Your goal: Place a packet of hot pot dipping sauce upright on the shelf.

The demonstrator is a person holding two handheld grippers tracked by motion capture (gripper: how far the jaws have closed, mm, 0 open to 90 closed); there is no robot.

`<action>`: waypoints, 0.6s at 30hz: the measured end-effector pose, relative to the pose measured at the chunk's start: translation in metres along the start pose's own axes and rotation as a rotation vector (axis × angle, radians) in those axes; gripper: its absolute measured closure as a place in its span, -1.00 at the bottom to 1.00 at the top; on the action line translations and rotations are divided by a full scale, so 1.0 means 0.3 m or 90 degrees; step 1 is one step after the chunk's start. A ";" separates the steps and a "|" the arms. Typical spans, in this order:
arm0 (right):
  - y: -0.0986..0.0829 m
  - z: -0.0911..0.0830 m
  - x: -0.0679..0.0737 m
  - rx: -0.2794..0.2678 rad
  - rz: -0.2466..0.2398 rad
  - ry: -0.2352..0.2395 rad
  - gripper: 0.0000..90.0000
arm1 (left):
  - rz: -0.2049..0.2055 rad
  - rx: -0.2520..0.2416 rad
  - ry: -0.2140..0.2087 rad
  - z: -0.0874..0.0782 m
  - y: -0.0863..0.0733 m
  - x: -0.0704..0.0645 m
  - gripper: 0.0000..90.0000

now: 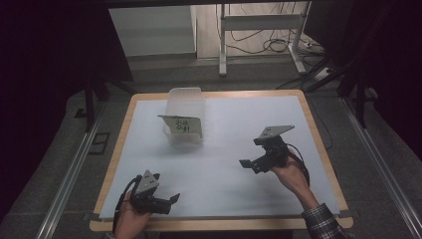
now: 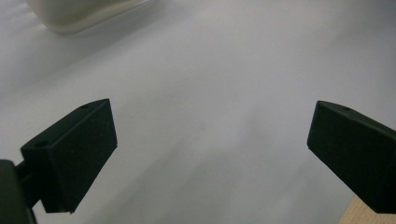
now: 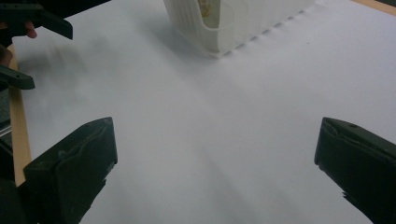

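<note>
We have both tongs spread wide, nothing betw. the jaws. Left tongs [image 1: 164, 201] sit low at the near-left corner of the surface [image 1: 239, 164], right tongs [image 1: 251, 164] hover right of centre, pointing left. From the right gripper view the left tongs [image 3: 23, 51] show far off at the edge.

Container [image 1: 185, 117]: translucent plastic bin, upright, far-centre-left on the white sheet, well apart from both tongs. A card w/ handwriting [image 1: 181, 125] leans across its near end; can't read it. In the right gripper view the container [image 3: 233, 23] shows ribbed walls and a rolled rim, w/ something yellowish inside, too blurred to tell. In the left gripper view its base [image 2: 84, 14] is just visible at top.

Our judgement on handling: prob. light, thin-walled, walls flex under squeeze, smooth plastic likely slippery. Best hold: pinch the top rim, one jaw inside and one out, at a long side clear of the card. Two-tong lift from opposite sides would be steadier. Card looks loose, may slide off if tilted.
</note>
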State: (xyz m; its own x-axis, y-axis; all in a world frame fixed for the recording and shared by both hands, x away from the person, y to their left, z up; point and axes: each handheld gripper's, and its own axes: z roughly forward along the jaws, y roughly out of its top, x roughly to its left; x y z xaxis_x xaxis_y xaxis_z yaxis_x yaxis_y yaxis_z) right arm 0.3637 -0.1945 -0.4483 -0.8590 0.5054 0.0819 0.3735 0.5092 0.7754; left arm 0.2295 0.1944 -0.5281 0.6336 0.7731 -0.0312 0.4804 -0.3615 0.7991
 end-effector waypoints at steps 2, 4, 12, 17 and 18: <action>-0.009 -0.010 -0.001 -0.002 0.002 -0.003 -1.00 | -0.001 0.001 0.002 0.000 0.000 -0.001 -0.97; -0.020 -0.024 -0.001 -0.005 0.006 -0.007 -1.00 | -0.002 0.006 0.002 0.002 0.000 -0.002 -0.97; -0.060 -0.086 0.006 -0.016 0.017 -0.020 -1.00 | 0.002 0.016 0.001 0.005 0.001 -0.006 -0.97; -0.078 -0.121 0.020 -0.024 0.015 -0.032 -1.00 | 0.007 0.023 0.005 0.007 0.002 -0.010 -0.97; -0.082 -0.126 0.022 -0.023 0.013 -0.032 -1.00 | 0.008 0.027 0.007 0.008 0.002 -0.010 -0.97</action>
State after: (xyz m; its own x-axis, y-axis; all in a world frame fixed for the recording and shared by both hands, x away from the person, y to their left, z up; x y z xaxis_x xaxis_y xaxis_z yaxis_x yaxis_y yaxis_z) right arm 0.3356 -0.2302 -0.4432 -0.8324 0.5501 0.0679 0.3775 0.4730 0.7961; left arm 0.2292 0.1907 -0.5289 0.6335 0.7736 -0.0150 0.4976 -0.3925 0.7735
